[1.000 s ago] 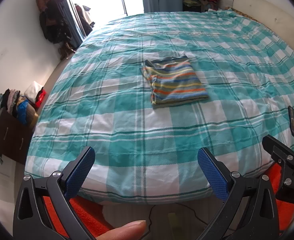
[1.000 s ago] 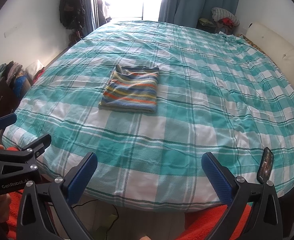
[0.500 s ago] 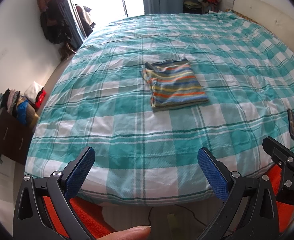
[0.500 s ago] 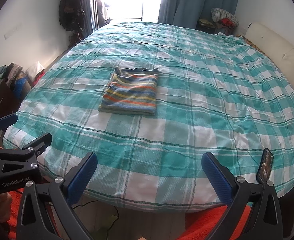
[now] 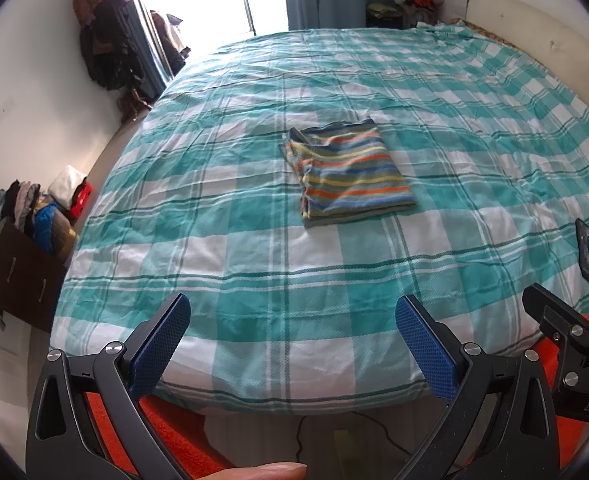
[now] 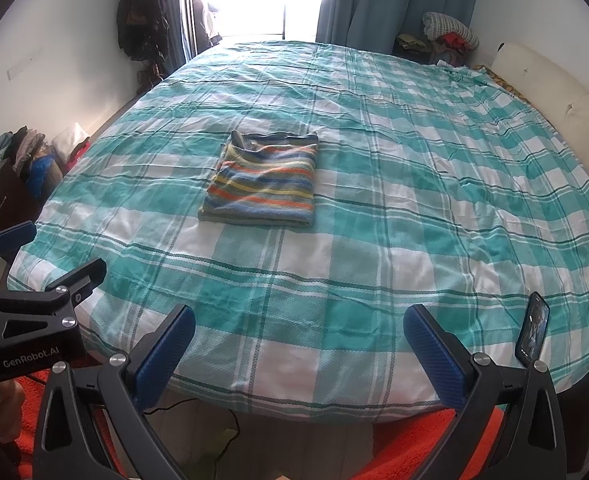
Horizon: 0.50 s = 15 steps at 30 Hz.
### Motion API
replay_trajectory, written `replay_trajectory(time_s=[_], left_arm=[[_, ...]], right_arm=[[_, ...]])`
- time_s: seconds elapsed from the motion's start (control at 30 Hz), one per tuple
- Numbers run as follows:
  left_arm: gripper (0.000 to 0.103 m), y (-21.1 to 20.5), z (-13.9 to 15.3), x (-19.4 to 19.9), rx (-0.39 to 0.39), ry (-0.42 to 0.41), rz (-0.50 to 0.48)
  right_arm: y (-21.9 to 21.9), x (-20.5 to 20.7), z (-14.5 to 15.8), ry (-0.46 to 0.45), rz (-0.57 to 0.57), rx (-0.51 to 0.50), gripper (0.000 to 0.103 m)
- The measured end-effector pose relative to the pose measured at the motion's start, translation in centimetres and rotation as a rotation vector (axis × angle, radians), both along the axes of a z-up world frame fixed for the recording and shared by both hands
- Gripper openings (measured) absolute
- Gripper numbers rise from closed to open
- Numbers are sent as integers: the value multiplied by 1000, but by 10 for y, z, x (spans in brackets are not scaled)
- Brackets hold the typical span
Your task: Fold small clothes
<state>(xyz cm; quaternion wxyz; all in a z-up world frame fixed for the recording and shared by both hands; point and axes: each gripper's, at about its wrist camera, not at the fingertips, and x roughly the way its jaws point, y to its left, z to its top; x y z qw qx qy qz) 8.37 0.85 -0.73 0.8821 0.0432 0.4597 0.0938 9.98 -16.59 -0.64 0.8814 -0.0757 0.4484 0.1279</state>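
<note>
Your right view alone shows the phone's lit screen, lower right; your left view catches only its edge. One bed with a teal check cover fills both frames, curtains and a bright window at top. One folded striped shirt lies mid-frame on the bed. Your left gripper and right gripper both gape wide, empty, well short of it.

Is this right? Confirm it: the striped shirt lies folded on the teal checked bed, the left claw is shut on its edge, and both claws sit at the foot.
Not quite. The left claw is open and empty, well short of the striped shirt, as the left wrist view shows. The rest holds.
</note>
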Motion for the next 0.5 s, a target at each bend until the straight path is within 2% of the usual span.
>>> replay_trajectory(time_s=[0.5], left_arm=[[103, -7, 5, -3, 11, -33, -48]], right_arm=[[1, 0, 3, -7, -8, 10, 103]])
